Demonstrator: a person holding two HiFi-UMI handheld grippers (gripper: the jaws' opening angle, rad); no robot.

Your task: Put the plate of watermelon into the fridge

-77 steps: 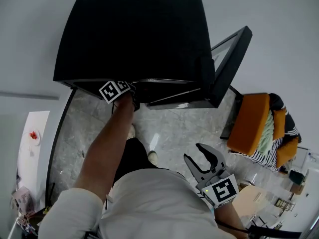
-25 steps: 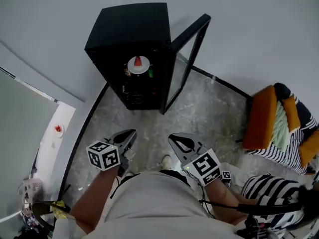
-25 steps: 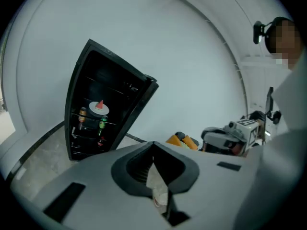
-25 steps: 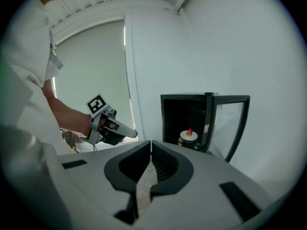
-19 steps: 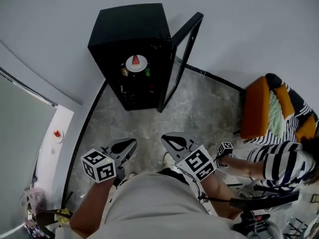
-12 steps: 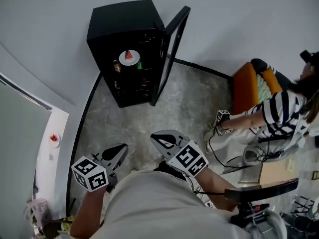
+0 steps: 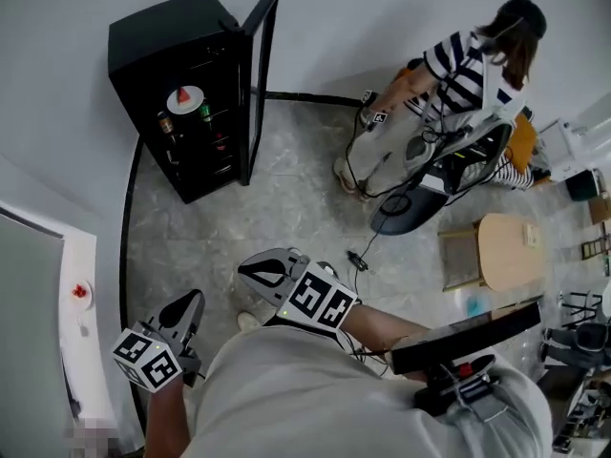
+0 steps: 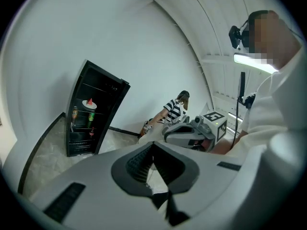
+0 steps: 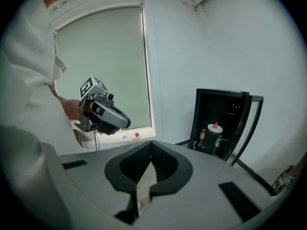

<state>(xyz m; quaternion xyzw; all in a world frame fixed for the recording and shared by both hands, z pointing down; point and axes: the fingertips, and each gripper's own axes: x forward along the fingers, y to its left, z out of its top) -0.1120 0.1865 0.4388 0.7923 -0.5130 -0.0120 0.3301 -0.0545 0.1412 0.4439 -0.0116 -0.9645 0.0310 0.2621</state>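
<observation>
The black fridge (image 7: 177, 93) stands with its glass door (image 7: 260, 74) swung open. A white plate with a red watermelon slice (image 7: 184, 97) rests on its top shelf; it also shows in the left gripper view as the plate (image 8: 89, 103) and in the right gripper view as the plate (image 9: 215, 127). My left gripper (image 7: 191, 300) and right gripper (image 7: 252, 268) hang low near my body, far from the fridge, both shut and empty. The left gripper's jaws (image 8: 153, 146) and the right gripper's jaws (image 9: 151, 160) meet with nothing between them.
Drink bottles (image 7: 164, 123) stand on the fridge's lower shelves. A second plate with red fruit (image 7: 79, 293) sits on the white sill at left. A person in a striped shirt (image 7: 465, 57) bends over equipment and cables (image 7: 401, 194) at the right, beside a small wooden table (image 7: 509, 251).
I have backed away from the fridge and turned right; it now sits smaller at the upper left. The right gripper, open at first, is shut. The striped-shirt person has come fully into view.
</observation>
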